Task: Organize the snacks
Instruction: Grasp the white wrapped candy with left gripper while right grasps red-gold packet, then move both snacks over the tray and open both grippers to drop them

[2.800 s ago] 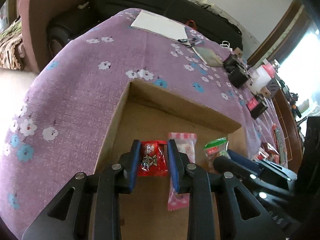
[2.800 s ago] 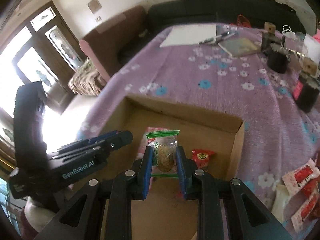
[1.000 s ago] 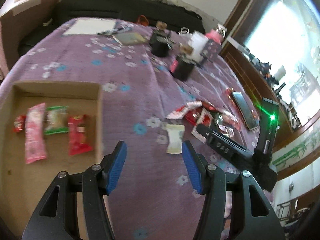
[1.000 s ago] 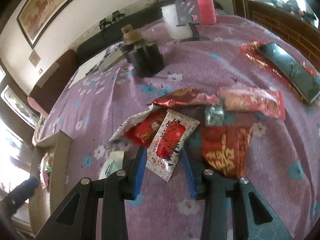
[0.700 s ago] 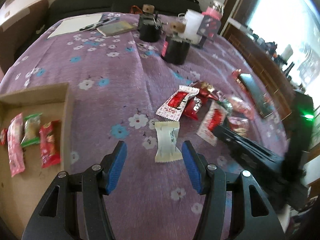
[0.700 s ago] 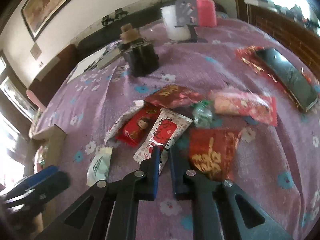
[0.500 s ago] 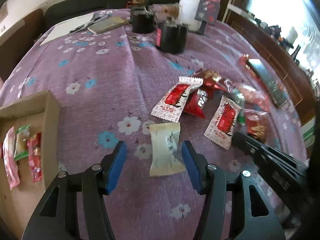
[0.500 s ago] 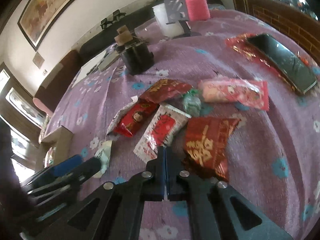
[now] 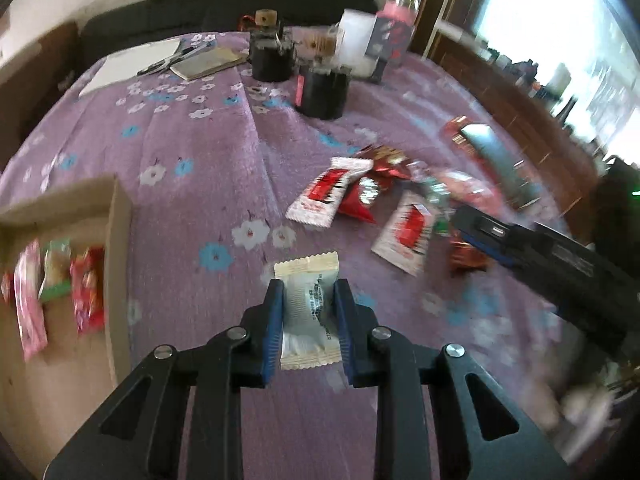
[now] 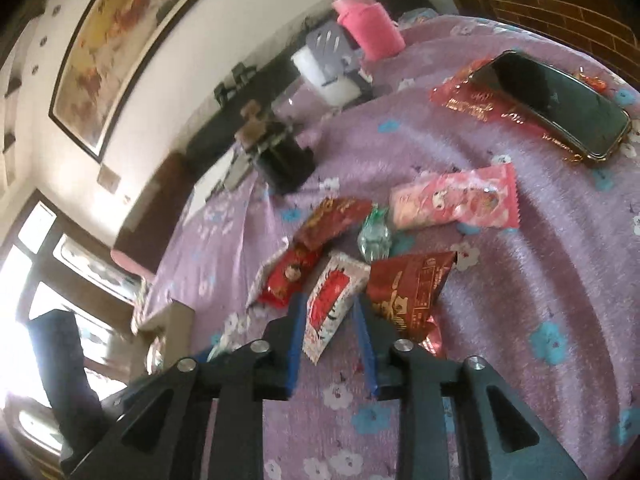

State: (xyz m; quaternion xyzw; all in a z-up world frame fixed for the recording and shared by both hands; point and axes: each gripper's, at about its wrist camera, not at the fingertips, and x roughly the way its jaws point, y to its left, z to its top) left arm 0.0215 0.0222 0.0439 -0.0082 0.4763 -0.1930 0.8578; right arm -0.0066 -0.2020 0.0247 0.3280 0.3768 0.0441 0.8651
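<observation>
While the left tool [image 9: 307, 322] is pinching the cream packet [image 9: 308, 312] on the bench [image 9: 200, 152], the right tool [image 10: 329, 336] is straddling, half open, the red-and-white sachet [image 10: 332, 304].

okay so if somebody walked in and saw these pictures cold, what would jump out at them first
Probably the two snacks framed by blue-padded fingers: the left gripper around a cream snack packet, the right gripper straddling a white-and-red packet. Next, the loose pile of red wrappers mid-table on the purple flowered cloth, and the cardboard box at left, holding a few snacks.
</observation>
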